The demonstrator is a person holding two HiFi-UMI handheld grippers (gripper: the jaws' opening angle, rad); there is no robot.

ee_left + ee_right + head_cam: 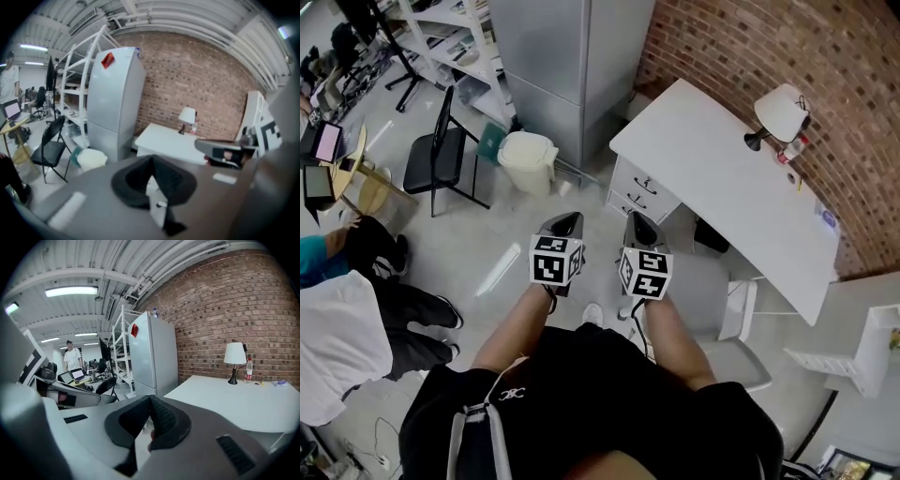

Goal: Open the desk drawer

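Observation:
A white desk (722,178) stands against the brick wall, with its drawer unit (640,190) at the near left end; the drawers look closed. I hold both grippers side by side at waist height, short of the desk and apart from it. My left gripper (565,223) is shut with nothing in it, and so is my right gripper (639,226). In the left gripper view the gripper (151,161) points at the desk (166,140). In the right gripper view the gripper (151,401) has the desk (234,401) to its right.
A lamp (781,112) and a small bottle stand on the desk's far side. A grey fridge (572,56), a white bin (528,159) and a black folding chair (436,155) stand left of the desk. A white chair (727,319) is by my right. People (337,319) are at my left.

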